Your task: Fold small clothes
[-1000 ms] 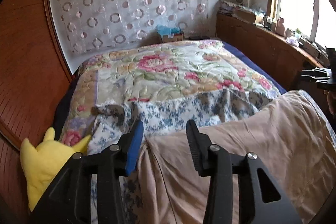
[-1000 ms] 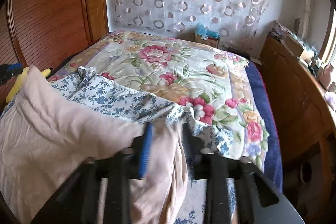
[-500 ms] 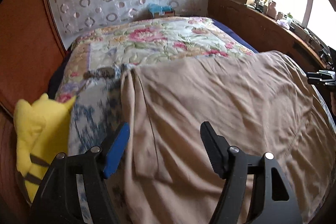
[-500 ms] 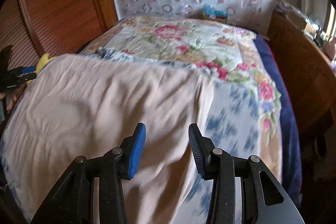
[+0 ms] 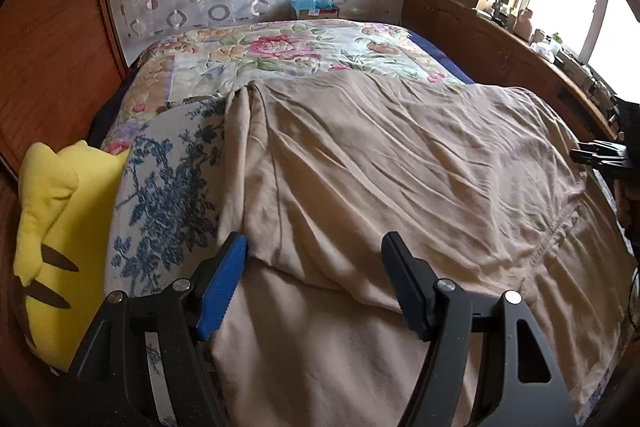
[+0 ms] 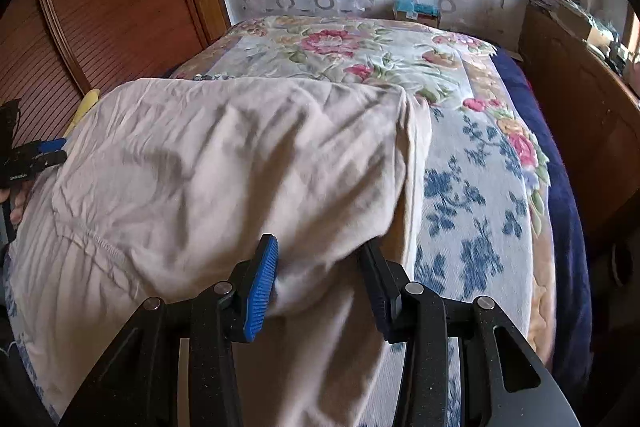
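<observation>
A yellow plush toy [image 5: 52,227] lies at the bed's left edge against the wooden wardrobe [image 5: 52,39], just beside the blue-flowered sheet [image 5: 168,187]. The beige garment [image 5: 400,167] lies spread across the near part of the bed [image 5: 280,47], folded over so its upper layer ends in a front edge by the tongs. The left tongs [image 5: 314,259] are released, fingers wide apart over that edge; half a second ago they stood about as wide. The right tongs [image 6: 318,259] are also released, and the cloth between them has lain flat since a second ago, when it hung bunched there. Right of the garment, bare sheet and floral quilt [image 6: 360,51] run to the navy border beside a wooden cabinet [image 6: 580,107].
</observation>
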`<state>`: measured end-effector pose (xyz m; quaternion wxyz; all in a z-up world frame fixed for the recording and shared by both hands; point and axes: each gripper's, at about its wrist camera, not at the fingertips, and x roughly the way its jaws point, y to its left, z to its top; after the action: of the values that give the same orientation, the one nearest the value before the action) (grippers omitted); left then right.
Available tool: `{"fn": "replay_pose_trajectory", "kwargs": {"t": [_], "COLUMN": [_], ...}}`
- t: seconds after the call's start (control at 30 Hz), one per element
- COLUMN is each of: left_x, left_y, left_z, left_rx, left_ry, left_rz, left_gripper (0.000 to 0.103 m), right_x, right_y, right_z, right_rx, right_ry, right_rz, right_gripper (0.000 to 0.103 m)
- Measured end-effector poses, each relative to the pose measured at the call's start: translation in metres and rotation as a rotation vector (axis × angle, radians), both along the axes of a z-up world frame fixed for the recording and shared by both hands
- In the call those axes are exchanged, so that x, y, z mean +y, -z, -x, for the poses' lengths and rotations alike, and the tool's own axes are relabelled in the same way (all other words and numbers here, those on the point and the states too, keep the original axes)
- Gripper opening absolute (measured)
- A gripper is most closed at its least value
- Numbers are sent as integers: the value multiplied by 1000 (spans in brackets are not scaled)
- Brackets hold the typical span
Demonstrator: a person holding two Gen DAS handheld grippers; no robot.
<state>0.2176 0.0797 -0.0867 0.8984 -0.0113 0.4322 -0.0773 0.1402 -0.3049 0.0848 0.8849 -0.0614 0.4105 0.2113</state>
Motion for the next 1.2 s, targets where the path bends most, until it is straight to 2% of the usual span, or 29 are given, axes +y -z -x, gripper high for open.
{"fn": "replay_pose_trajectory", "kwargs": {"t": [0.3,0.4,0.57,0.83,0.9,0.93,0.97,1.0,1.2], "left_x": [9,15,22,14,13,11,9,7,8], "left_y": [6,6,6,7,6,6,5,4,-28], "left_z": [2,-2,-12,-19,-19,-19,-18,-18,-1], "left_rx": [33,25,22,15,19,16,10,7,-111], "left_ry": [-28,-35,-44,-19,-19,-14,-9,-9,-35], "left_rz": [41,59,102,35,21,13,-5,-16,0], "left_gripper": [70,62,34,32,32,22,6,6,5], "right_x": [-11,-13,-5,24,26,28,29,31,36], "right_y": [5,18,23,27,25,25,24,22,0], "right_z": [9,4,1,-10,-11,-11,-12,-11,-2], "right_rx": [-56,-54,-57,-62,-57,-55,-53,-57,-132], "right_ry": [-6,-6,-6,-19,-31,-40,-47,-55,-79], "right_rz": [-17,-20,-11,67,71,80,86,93,65], "right_gripper": [44,44,44,44,32,22,13,7,3]}}
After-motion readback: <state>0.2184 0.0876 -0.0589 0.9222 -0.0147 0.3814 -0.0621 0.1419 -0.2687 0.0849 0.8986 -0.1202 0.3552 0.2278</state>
